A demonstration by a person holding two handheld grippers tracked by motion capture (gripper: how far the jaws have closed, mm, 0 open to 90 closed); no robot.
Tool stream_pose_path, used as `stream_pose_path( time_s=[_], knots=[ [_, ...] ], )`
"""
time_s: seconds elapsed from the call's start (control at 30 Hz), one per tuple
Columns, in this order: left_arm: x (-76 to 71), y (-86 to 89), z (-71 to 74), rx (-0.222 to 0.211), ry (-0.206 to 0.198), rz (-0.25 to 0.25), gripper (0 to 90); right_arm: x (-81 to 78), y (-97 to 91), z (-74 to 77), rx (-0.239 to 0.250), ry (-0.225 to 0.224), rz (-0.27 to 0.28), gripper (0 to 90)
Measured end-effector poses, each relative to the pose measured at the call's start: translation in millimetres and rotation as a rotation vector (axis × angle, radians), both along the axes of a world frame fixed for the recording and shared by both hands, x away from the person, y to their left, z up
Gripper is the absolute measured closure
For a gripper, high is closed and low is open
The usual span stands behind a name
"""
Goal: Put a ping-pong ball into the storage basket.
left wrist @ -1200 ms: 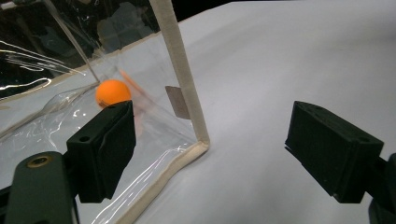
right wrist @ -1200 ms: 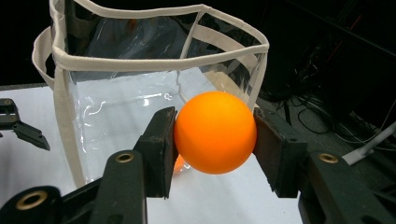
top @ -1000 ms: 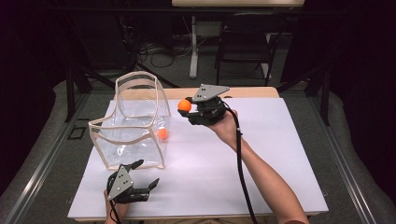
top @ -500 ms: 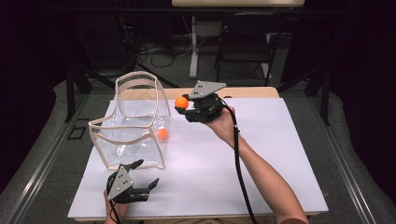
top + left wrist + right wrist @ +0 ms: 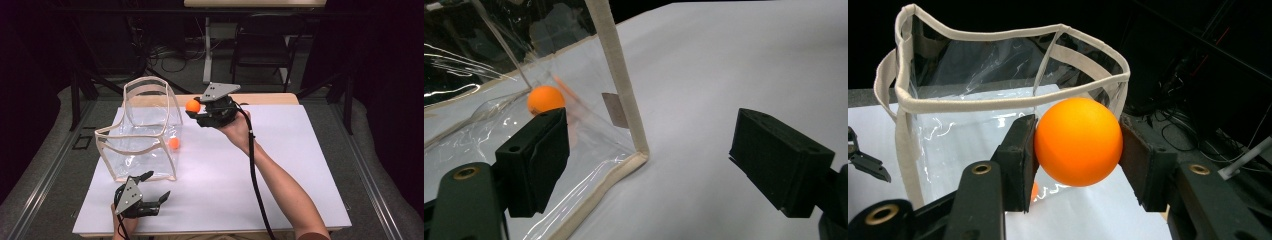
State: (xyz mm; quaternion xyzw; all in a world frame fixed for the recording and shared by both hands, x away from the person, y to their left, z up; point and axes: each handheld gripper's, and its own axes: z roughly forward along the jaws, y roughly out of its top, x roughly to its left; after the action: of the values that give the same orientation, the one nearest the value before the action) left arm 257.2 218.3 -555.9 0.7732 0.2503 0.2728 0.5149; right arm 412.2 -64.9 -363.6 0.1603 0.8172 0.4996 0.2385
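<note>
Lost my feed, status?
Right gripper shut on orange ball, beside clear bag. Left gripper open, idle. Path clear.

In the left gripper view, we see the clear bag [image 5: 524, 130] cut off by the top and left edges, one jaw covering the lower part of the orange ball inside [image 5: 545, 98]. In the right gripper view, the held ball [image 5: 1079, 141] hides most of a second one [image 5: 1033, 191] behind it. The person's right forearm [image 5: 295, 200] leaves the high view's bottom edge.
</note>
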Motion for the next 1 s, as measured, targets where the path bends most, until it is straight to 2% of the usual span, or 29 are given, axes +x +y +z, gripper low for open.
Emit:
stream_pose_path(
  time_s=[1.0],
  knots=[
    [-0.2,0.4,0.1,-0.001,-0.001,0.001,15.8,4.4,16.5,8.8,-0.009,-0.017,0.01,50.8]
  ],
)
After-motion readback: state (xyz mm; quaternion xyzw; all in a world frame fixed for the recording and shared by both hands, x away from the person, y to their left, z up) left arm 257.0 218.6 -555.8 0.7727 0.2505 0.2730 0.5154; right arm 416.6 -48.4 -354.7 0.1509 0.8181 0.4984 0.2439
